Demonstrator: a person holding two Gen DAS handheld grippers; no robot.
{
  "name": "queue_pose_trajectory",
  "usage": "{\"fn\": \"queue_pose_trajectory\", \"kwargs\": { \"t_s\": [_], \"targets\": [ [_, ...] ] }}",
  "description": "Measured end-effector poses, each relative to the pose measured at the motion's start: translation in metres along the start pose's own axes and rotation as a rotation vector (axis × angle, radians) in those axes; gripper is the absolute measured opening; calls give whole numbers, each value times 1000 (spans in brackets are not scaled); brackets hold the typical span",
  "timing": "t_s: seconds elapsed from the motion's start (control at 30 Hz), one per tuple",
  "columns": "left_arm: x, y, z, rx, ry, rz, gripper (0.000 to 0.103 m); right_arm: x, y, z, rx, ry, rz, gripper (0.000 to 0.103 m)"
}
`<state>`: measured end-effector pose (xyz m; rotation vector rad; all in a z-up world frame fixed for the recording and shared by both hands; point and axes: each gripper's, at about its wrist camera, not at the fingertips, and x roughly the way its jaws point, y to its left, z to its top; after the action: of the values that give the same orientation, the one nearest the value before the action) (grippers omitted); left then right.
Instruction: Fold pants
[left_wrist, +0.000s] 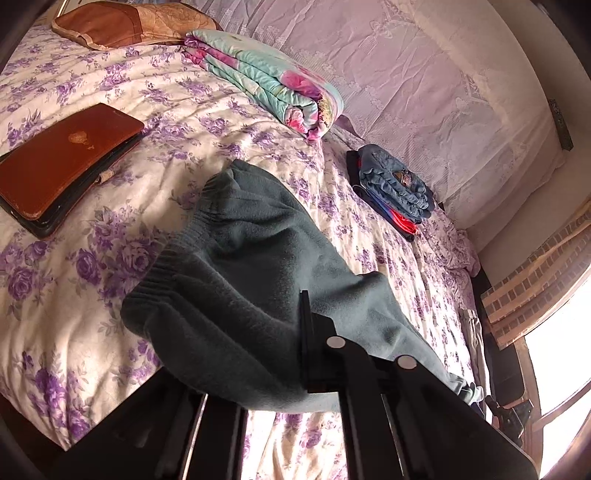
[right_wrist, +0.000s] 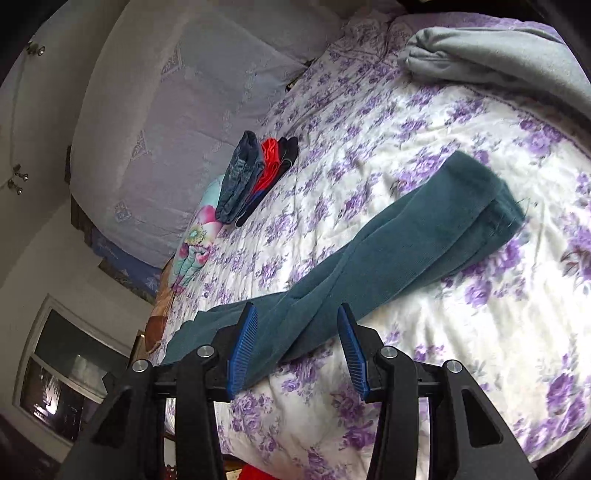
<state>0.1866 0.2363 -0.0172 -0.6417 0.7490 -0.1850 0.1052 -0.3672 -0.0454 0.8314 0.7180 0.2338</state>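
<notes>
Teal fleece pants (left_wrist: 255, 280) with an elastic ribbed waistband lie on the white bedspread printed with purple roses (left_wrist: 74, 258). The left gripper (left_wrist: 295, 354) is draped in the cloth near the seat; one black finger shows against the fabric, the other is hidden under it, so I cannot tell how the jaws stand. The right gripper (right_wrist: 299, 354) hovers with its blue ribbed pads (right_wrist: 242, 350) spread wide either side of the twisted legs (right_wrist: 388, 254), which run off toward the cuffs. A stack of folded denim and red clothes (right_wrist: 255, 177) sits near the lace-covered pillow (right_wrist: 177, 110).
</notes>
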Motion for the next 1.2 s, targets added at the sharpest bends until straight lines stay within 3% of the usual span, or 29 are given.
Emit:
{"fn": "queue_pose_trajectory", "kwargs": {
  "t_s": [0.2,0.23,0.3,0.37,0.43,0.57,0.73,0.77,0.83,1.0,1.2],
  "targets": [
    [1,-3,2,25,-2,12,3,29,6,-3,0,65,12,45],
    [1,-2,2,26,-3,16,3,31,8,-3,-10,68,16,35],
    [0,0,1,19,-2,14,3,31,10,-2,-25,92,16,26],
    [0,3,1,12,-1,10,4,28,9,-6,-4,140,25,27],
    [2,7,0,7,4,12,4,18,5,-11,22,138,36,39],
    [9,11,1,-11,14,16,4,7,8,-7,11,86,52,39],
    [9,9,0,-11,9,12,4,33,6,-5,45,141,75,38],
    [8,9,0,-10,8,11,4,35,5,-5,45,137,81,35],
    [7,8,1,-11,9,8,4,31,6,-4,19,98,89,2],
    [4,-5,10,19,-10,-3,4,8,23,7,-59,11,103,2],
    [10,-48,47,113,-69,-7,4,9,41,55,-116,-70,93,2]
  ]
}}
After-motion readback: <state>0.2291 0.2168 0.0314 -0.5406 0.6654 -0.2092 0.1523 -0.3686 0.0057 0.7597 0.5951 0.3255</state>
